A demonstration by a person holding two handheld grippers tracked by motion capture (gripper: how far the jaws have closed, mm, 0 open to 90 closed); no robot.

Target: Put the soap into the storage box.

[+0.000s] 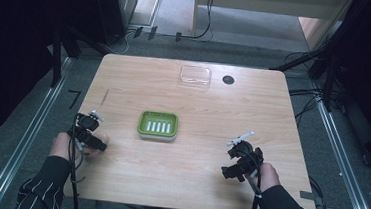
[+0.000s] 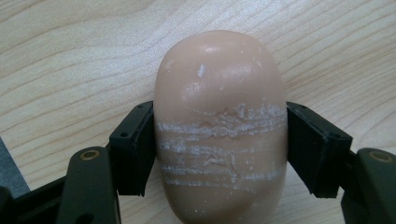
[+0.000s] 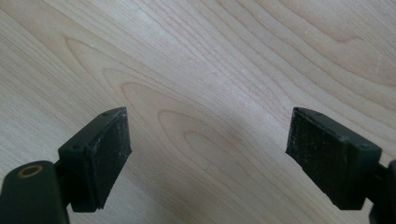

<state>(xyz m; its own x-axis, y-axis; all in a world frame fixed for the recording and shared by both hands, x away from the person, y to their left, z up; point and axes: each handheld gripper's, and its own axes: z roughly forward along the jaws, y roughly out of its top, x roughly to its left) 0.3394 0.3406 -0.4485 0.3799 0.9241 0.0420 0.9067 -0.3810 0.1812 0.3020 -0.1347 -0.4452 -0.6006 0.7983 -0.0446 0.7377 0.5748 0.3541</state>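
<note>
A peach-coloured oval soap bar (image 2: pixel 219 79), scored with white scratch lines, lies on the wooden table (image 2: pixel 70 56). My left gripper (image 2: pixel 219 147) is shut on it, with a black pad pressed against each long side. In the high view that left gripper (image 1: pixel 91 133) sits near the table's left front edge. A green soap dish (image 1: pixel 158 114) with white ridges inside rests at the table's middle. My right gripper (image 1: pixel 237 156) hovers at the front right. Its jaws (image 3: pixel 208 154) stand wide open over bare wood, holding nothing.
A clear plastic box (image 1: pixel 195 76) and a small black round disc (image 1: pixel 228 80) sit near the table's far edge. Cables and metal rails run along the floor on both sides of the table (image 1: pixel 199 100).
</note>
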